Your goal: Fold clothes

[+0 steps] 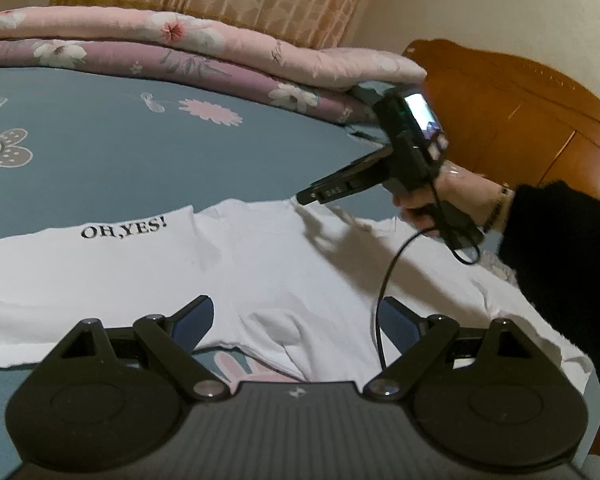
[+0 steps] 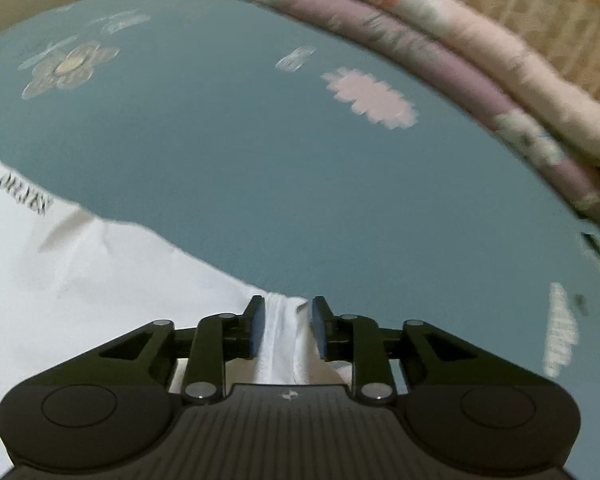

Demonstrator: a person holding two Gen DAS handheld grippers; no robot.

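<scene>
- Left wrist view shows a white T-shirt (image 1: 260, 264) spread flat on a blue-grey bed sheet (image 1: 112, 152) printed with flowers; black letters reading "OH,YES!" (image 1: 124, 229) sit near its far edge.
- Its cloth lies mostly smooth, with soft creases and a raised fold near the middle.
- Folded pink and mauve floral quilts (image 1: 204, 52) are stacked along the far side of the bed, well apart from the shirt.
- At the near edge of the shirt, the left gripper (image 1: 296, 320) hovers with its jaws spread wide and nothing between the blue pads.
- At the shirt's far corner, the right gripper (image 2: 286, 328), held in a hand (image 1: 428, 200) with a black sleeve (image 1: 560, 240), has its jaws partly apart.
- A ridge of white cloth runs up between its pads; the right wrist view is blurred, but they seem not to press on it.
</scene>
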